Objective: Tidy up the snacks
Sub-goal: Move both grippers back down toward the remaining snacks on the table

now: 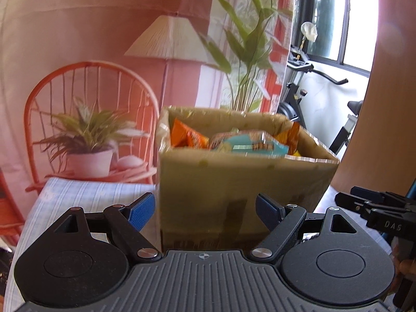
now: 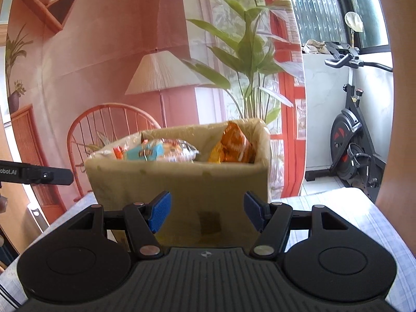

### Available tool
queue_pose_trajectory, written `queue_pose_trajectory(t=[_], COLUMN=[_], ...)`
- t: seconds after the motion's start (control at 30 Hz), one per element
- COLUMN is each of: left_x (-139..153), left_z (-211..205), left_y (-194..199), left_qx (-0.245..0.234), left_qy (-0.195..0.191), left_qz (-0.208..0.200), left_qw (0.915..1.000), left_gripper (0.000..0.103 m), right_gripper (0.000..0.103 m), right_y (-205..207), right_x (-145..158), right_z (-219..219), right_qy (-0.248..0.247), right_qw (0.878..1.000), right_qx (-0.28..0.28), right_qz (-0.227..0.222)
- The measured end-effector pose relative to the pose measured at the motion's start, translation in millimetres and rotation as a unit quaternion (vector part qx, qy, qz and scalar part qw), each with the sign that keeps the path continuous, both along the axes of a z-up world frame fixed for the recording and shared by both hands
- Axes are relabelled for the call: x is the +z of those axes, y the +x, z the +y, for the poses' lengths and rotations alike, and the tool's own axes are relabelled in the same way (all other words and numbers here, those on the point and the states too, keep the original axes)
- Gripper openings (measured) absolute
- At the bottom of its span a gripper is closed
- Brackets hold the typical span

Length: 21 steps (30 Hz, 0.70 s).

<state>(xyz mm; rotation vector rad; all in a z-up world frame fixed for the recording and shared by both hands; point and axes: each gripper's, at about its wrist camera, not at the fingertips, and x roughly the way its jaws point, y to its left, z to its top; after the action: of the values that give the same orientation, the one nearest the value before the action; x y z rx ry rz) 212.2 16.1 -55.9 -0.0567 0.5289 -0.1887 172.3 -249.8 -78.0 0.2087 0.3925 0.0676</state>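
I have the box point(image 1: 234, 179) of snacks point(image 1: 234, 141) at frame centre on the table point(image 1: 85, 195), left gripper point(image 1: 205, 209) and right gripper point(image 2: 206, 212) jaws spread and empty, so I'd approach level toward its opposite sides.

One box point(image 1: 234, 182); two grippers: left gripper point(image 1: 205, 208), right gripper point(image 2: 206, 210); several snack packets point(image 2: 156, 152).

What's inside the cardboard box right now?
The cardboard box holds orange snack packets and a teal-labelled clear packet. Anything beneath them is hidden by its walls.
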Motion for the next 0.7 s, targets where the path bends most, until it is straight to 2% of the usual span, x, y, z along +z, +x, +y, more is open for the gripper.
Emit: queue_pose_trajectory(t=[0.27,0.53,0.7], left_x=[-23.0,-46.9,-63.9], left_z=[9.6,6.6,11.7], left_y=[-14.1,-30.6,-39.1], left_qx=[0.014,0.021,0.025], left_qy=[-0.016,-0.005,-0.011], left_qz=[0.024,0.036,0.051], left_qw=[0.9995,0.9991,0.9983], left_gripper=[0.086,0.086,0.087], right_gripper=[0.065,0.065,0.065], right_y=[-16.4,-28.0,-29.9], right_x=[-24.7,-45.1,-60.3], right_z=[-4.5,-1.9,-0.3], right_qy=[0.008,0.000,-0.003], right_qw=[1.000,0.999,0.999], right_qx=[-0.009,-0.005,0.002], right_qz=[0.028,0.042,0.053])
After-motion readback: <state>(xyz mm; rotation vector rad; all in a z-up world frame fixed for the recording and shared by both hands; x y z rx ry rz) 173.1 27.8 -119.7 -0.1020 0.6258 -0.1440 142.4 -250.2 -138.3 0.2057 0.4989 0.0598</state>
